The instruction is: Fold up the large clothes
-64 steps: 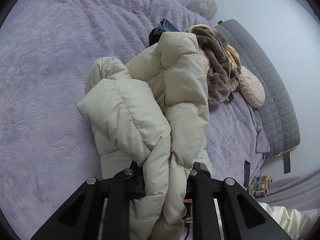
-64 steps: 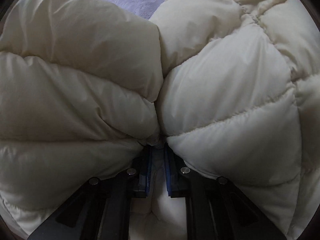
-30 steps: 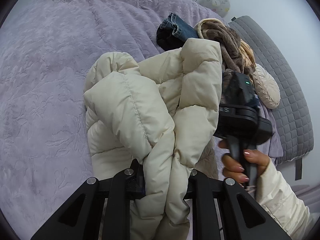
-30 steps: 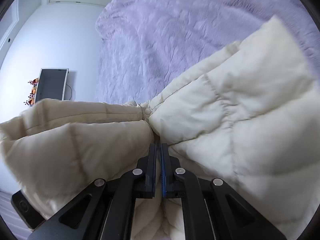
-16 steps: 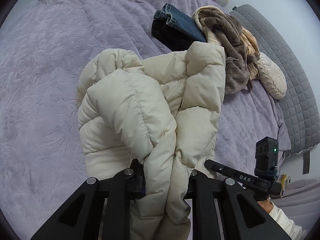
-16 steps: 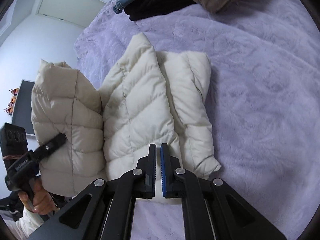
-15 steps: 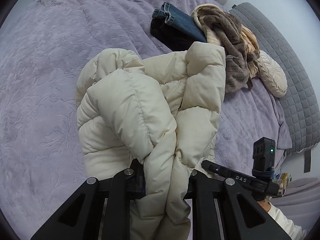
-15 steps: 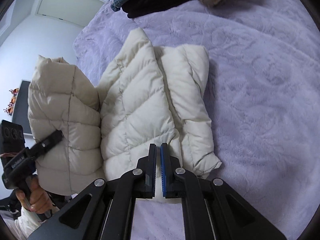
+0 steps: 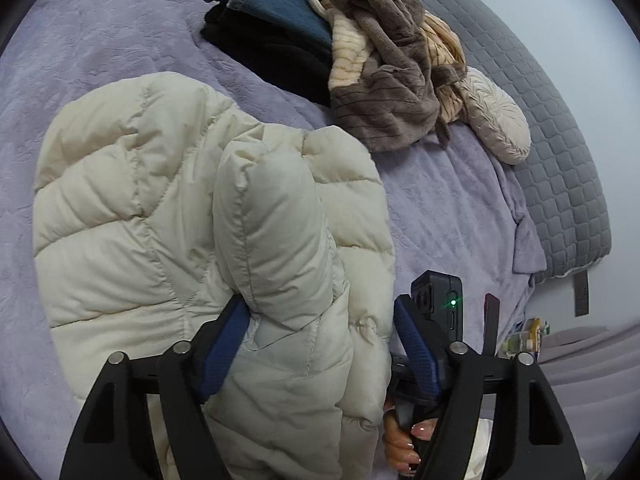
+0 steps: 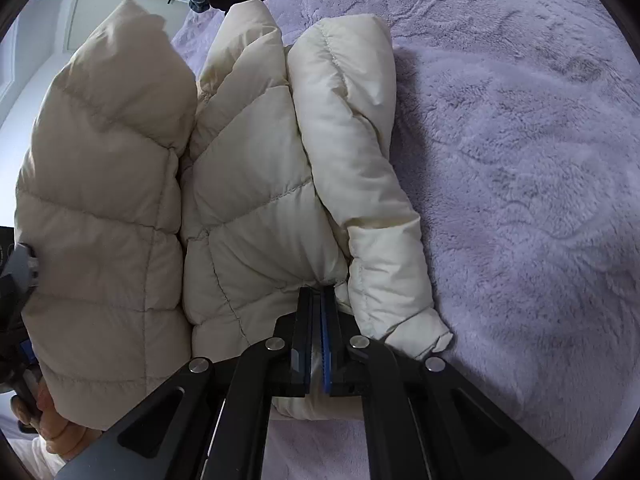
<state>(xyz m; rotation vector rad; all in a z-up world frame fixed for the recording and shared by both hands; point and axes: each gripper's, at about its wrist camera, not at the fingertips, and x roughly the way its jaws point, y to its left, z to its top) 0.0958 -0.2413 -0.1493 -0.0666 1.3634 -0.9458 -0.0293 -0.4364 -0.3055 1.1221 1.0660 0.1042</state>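
A cream puffer jacket point(image 9: 168, 216) lies bunched and folded on the purple bedspread point(image 9: 80, 60). My left gripper point(image 9: 320, 304) sits at the jacket's near end, and its jaws are opening. A thick fold of the jacket is still between them, and the right pad point(image 9: 416, 348) stands clear of the fabric. In the right wrist view the jacket point(image 10: 256, 184) shows as three puffy folds side by side. My right gripper point(image 10: 316, 292) is shut, its tips pushed against the lower edge of the middle fold. I cannot tell if any fabric is pinched there.
Folded jeans point(image 9: 276, 4) on a black garment point(image 9: 272, 56), a brown fleece heap point(image 9: 384, 64) and a cream cushion point(image 9: 496, 120) lie at the bed's far side. A grey quilted headboard point(image 9: 560, 140) runs along the right. A hand point(image 9: 400, 440) grips the right tool's handle.
The left jaws, clamped on the jacket before, have spread wide. The jacket has settled lower onto the bed. The right gripper has closed in on the jacket's near edge, still shut.
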